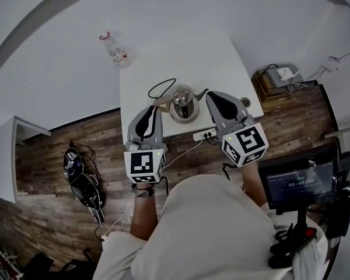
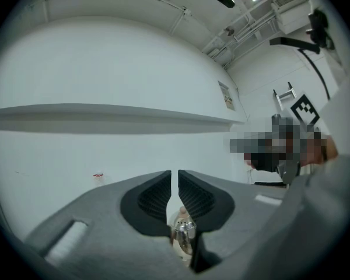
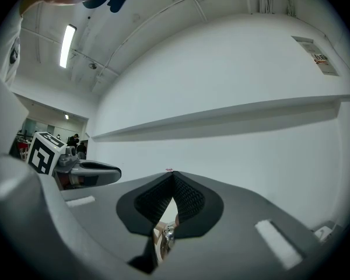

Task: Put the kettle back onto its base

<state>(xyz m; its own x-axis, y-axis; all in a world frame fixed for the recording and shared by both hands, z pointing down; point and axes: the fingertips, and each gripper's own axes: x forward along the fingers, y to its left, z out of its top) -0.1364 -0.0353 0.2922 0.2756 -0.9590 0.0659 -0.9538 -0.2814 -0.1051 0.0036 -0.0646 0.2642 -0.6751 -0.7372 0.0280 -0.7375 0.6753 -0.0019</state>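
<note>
From above, the kettle (image 1: 183,102), shiny steel with a pale knob on its lid, stands on the white surface (image 1: 221,57) near its front edge. I cannot tell whether its base lies under it. A black cable loop (image 1: 161,88) lies just behind it, and a white power strip (image 1: 204,135) sits at the front edge. The left hand-held gripper (image 1: 156,106) points at the kettle's left side and the right hand-held gripper (image 1: 210,96) at its right side. Both tips are near the kettle but apart from it.

In the left gripper view, the left hand-held gripper (image 2: 174,175) has its jaws pressed together with only a thin slit between the ribbed pads and nothing in it. The kettle (image 2: 184,233) shows low down beyond them.

In the right gripper view, the right hand-held gripper (image 3: 173,177) is likewise closed on nothing, its pads meeting at the tip. A sliver of the kettle (image 3: 167,235) shows below.
</note>
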